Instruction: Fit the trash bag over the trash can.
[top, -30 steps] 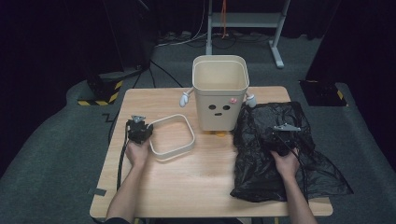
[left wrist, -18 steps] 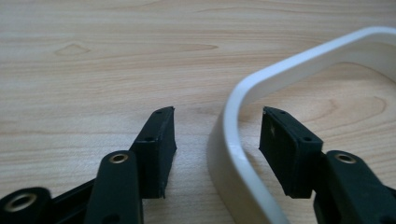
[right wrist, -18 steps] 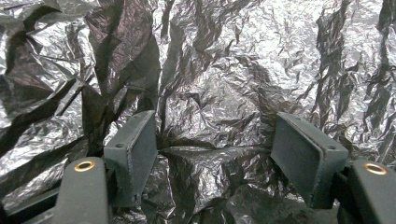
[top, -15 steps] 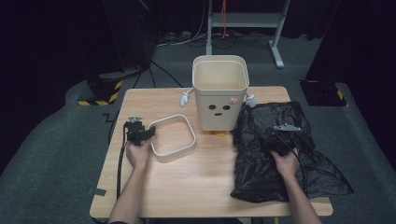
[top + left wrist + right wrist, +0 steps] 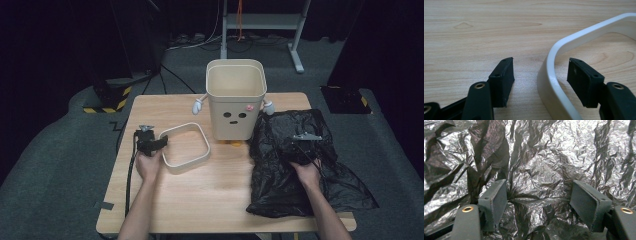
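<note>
Left gripper (image 5: 541, 75) jaws just opened, released, straddling white rim ring (image 5: 554, 62) on worktop (image 5: 474, 30). Right gripper (image 5: 537, 200) jaws spread, released, over crumpled black bin bag (image 5: 544, 157).

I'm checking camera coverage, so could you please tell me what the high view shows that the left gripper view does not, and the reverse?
High view alone: the cream bin with a face, the black plastic bag under the right claw, both forearms, and the whole white ring frame.

Left gripper view alone: the left claw has just been opening; its jaws straddle the frame's rim without the pads pressing on it.

Both: the frame and the wooden table.
</note>
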### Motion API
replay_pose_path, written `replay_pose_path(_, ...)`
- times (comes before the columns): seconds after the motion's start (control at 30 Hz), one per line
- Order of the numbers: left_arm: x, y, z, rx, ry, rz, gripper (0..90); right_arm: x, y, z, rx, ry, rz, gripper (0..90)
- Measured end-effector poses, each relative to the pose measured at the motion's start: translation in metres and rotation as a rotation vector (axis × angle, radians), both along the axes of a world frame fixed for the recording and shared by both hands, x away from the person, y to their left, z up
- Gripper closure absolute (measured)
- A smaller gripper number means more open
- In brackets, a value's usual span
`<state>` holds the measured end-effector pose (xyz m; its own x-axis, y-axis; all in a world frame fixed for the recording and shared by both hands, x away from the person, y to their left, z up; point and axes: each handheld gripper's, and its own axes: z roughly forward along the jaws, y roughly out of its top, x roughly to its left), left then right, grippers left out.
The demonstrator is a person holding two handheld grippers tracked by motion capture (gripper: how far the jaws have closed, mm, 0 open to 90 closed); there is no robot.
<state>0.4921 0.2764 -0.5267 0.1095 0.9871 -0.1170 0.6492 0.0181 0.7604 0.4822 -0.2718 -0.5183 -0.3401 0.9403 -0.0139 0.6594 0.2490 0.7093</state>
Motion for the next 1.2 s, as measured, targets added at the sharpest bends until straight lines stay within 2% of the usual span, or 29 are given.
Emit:
replay_pose_path(0.03, 0.0, 0.0, 0.0, 0.001, -0.002, 0.001, 37.4, 0.001, 0.0, 0.003, 0.004, 0.023, -0.004, 27.1)
replay_pose_path(0.17, 0.001, -0.003, 0.0, 0.027, -0.002, 0.0, 36.8, 0.001, -0.003, 0.011, 0.087, -0.04, -0.009, 25.6)
replay_pose_path(0.23, 0.001, -0.005, 0.0, 0.044, 0.001, -0.001, 36.7, 0.002, -0.004, 0.011, 0.08, -0.052, -0.012, 23.0)
replay_pose_path(0.3, 0.001, -0.006, 0.0, 0.056, 0.001, -0.001, 36.3, 0.004, -0.007, 0.008, 0.078, -0.045, -0.027, 21.0)
replay_pose_path(0.43, 0.001, -0.008, 0.0, 0.076, 0.005, -0.004, 36.2, 0.008, -0.015, 0.004, 0.108, -0.035, -0.076, 17.1)
replay_pose_path(0.5, 0.001, -0.009, 0.0, 0.086, 0.006, -0.004, 36.2, 0.009, -0.017, 0.004, 0.094, -0.049, -0.085, 16.2)
replay_pose_path(0.67, 0.002, -0.011, 0.0, 0.108, 0.007, -0.003, 36.3, 0.009, -0.024, 0.008, 0.106, -0.054, -0.114, 13.5)
replay_pose_path(0.7, 0.002, -0.011, 0.0, 0.11, 0.007, -0.002, 36.3, 0.013, -0.024, 0.01, 0.102, -0.031, -0.109, 13.0)
replay_pose_path(0.83, 0.002, -0.011, 0.0, 0.115, 0.009, -0.005, 36.2, 0.027, -0.015, 0.019, 0.083, -0.044, -0.107, 13.1)
replay_pose_path(0.93, 0.002, -0.011, 0.0, 0.112, 0.009, -0.005, 36.1, 0.035, -0.011, 0.02, 0.082, -0.032, -0.105, 12.8)
replay_pose_path(1.0, 0.002, -0.011, 0.0, 0.112, 0.009, -0.005, 36.1, 0.039, -0.007, 0.018, 0.074, -0.048, -0.111, 12.9)
replay_pose_path(1.03, 0.002, -0.011, 0.0, 0.112, 0.009, -0.005, 36.1, 0.045, -0.005, 0.013, 0.065, -0.003, -0.115, 11.9)
replay_pose_path(1.2, 0.002, -0.012, 0.0, 0.12, 0.009, -0.005, 36.2, 0.053, -0.003, 0.008, 0.053, 0.018, -0.115, 12.6)
